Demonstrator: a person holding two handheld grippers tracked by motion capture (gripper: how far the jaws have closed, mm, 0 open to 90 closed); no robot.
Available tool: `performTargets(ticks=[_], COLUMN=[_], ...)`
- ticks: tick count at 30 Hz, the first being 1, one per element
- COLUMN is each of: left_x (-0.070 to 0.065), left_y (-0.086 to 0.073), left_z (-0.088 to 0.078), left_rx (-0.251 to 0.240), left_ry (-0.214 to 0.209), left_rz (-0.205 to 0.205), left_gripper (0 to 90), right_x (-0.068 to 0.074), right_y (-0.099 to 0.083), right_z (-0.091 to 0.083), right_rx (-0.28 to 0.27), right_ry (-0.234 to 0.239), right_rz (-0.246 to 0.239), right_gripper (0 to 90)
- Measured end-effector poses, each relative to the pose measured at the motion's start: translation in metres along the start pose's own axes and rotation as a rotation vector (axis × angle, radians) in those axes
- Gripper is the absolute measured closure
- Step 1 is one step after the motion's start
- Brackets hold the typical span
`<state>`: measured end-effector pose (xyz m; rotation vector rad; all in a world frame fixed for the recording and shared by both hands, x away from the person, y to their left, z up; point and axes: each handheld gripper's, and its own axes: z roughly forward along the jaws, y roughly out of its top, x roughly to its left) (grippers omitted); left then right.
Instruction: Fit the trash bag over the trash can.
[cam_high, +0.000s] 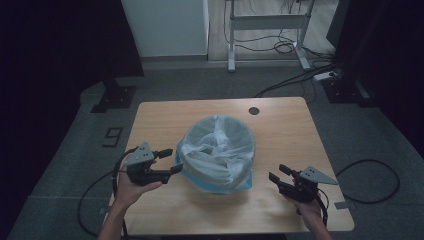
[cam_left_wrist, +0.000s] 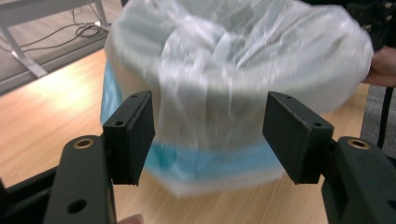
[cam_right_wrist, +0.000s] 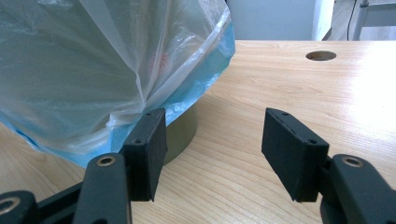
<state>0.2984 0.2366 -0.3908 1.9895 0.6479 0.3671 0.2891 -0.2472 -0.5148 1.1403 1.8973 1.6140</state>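
While both grippers flank the bin at mid-surface, nothing is yet held. The bin stands upright on the wooden surface, lined with a clear bag whose blue-edged skirt is folded over the rim and hangs loose down the outside.

Left gripper: jaws held wide apart, empty, aimed at the bin's near flank and close to it. In the left gripper view the bag is framed between the pads, but no contact is seen; the picture is somewhat blurred.

Right gripper: jaws likewise wide apart and empty, set well apart from the bin on the other side. In the right gripper view the bag's hem hangs just past one pad, the bin's dark wall showing beneath it.

Risks judged from here:
- Film is thin and slack; a pinch taken on a single loose fold is likely to slip, or to stretch and tear.
- A pull from one side alone may tip or slide the light bin, since nothing is bracing it.
- If the jaws are closed too deep, bag and rim may be caught together, so that the bin is dragged along.
- Uneven pulls may peel the skirt off one side and let the bag collapse inward.
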Motion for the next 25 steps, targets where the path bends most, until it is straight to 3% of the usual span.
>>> performTargets(ticks=[7, 9, 14, 25], left_x=[0.001, 0.002, 0.005, 0.009], left_y=[-0.033, -0.050, -0.073, -0.076], left_z=[-0.019, -0.026, -0.031, -0.019], left_rx=[0.010, 0.014, 0.028, 0.037], left_ry=[0.046, 0.060, 0.069, 0.078], left_rz=[-0.034, -0.062, -0.102, -0.116], left_gripper=[33.3, 33.2, 33.3, 32.1], right_x=[-0.003, -0.004, -0.004, -0.005], right_y=[-0.004, -0.005, -0.007, -0.009], right_z=[0.002, 0.002, 0.004, 0.007], right_rx=[0.014, 0.016, 0.025, 0.038], right_ry=[-0.008, -0.010, -0.011, -0.025], right_rz=[0.007, 0.008, 0.008, -0.006], right_gripper=[39.5, 39.5, 39.4, 38.0])
